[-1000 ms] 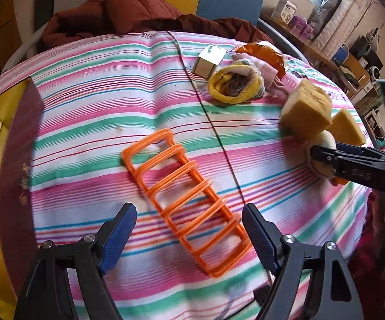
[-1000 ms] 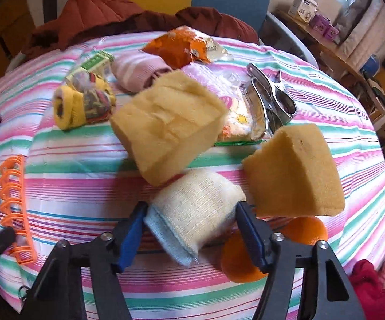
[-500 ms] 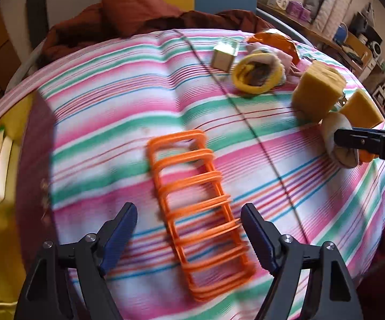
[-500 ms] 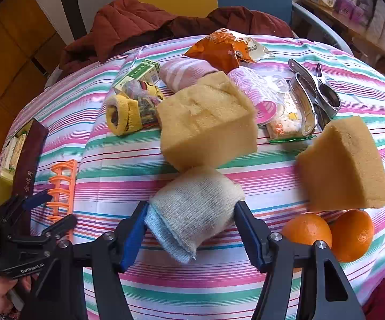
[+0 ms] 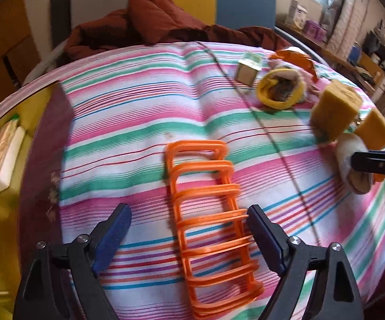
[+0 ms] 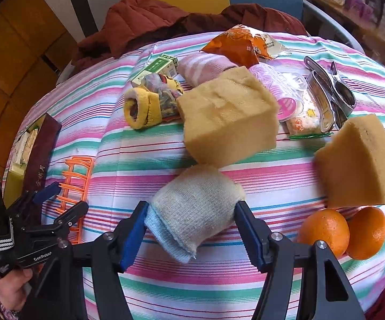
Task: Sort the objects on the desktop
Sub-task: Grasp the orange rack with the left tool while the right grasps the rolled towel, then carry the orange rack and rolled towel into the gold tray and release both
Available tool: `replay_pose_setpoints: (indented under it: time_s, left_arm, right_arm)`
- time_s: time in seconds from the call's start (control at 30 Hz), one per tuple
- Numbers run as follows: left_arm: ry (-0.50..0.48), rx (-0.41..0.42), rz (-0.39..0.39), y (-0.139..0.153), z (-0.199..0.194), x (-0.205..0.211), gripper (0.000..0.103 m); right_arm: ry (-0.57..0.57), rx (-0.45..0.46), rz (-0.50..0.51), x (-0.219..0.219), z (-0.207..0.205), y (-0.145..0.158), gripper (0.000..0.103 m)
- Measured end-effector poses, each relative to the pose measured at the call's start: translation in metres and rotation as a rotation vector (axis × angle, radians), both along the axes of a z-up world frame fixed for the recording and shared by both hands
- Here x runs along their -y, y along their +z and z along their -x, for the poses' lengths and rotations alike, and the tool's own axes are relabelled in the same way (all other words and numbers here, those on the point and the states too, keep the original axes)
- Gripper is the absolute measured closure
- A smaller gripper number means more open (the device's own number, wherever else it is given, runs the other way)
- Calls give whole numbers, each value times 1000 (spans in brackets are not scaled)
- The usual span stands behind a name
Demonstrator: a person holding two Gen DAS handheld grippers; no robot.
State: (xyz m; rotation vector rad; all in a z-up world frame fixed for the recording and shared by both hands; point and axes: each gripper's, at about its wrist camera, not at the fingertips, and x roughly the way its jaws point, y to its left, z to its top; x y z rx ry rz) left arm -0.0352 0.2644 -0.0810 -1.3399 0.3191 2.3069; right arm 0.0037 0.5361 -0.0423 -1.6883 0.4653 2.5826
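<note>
My right gripper (image 6: pixel 192 229) is shut on a rolled cream sock with a pale blue cuff (image 6: pixel 192 208), holding it over the striped tablecloth (image 6: pixel 165 288); the sock also shows in the left wrist view (image 5: pixel 352 165). My left gripper (image 5: pixel 189 229) is open, its blue pads on either side of an orange plastic rack (image 5: pixel 208 221) that lies flat on the cloth. The rack and the left gripper (image 6: pixel 59 200) also show at the left of the right wrist view, the rack (image 6: pixel 75 176) partly hidden.
Two yellow sponge blocks (image 6: pixel 230 114) (image 6: pixel 360 162), two oranges (image 6: pixel 326 232), a yellow sock roll (image 6: pixel 144 106), a pink sock (image 6: pixel 205 66), an orange snack bag (image 6: pixel 240 45), metal clips (image 6: pixel 328 93) and a small box (image 5: pixel 248 69) crowd the far side. An open box (image 5: pixel 5 146) sits at the left edge.
The left gripper swung around so the orange rack now runs straight between its open fingers. The right gripper lifted and pulled back slightly with the cream sock.
</note>
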Motion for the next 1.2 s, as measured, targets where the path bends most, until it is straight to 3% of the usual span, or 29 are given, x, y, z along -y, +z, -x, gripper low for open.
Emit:
replay_pose_setpoints:
  time_s: [0.07, 0.2, 0.23, 0.27, 0.33, 0.8, 1.2]
  left_arm:
    - [-3, -17, -1, -3, -2, 2, 4]
    - [-17, -18, 15, -1, -3, 1, 7]
    - [-23, -27, 21, 1, -5, 2, 17]
    - [-16, -45, 32, 3, -7, 3, 38]
    - [-14, -77, 25, 8, -11, 8, 54]
    - [-43, 8, -121, 16, -27, 23, 54]
    - [-82, 15, -222, 48, -50, 47, 54]
  right_arm:
    - [1, 0, 2, -1, 1, 0, 37]
    - [2, 1, 2, -1, 1, 0, 37]
    - [2, 1, 3, -2, 2, 0, 37]
    - [2, 1, 4, -2, 2, 0, 37]
    - [2, 1, 2, -1, 2, 0, 37]
    - [25, -18, 1, 6, 1, 2, 38]
    - [163, -44, 11, 64, -4, 7, 38]
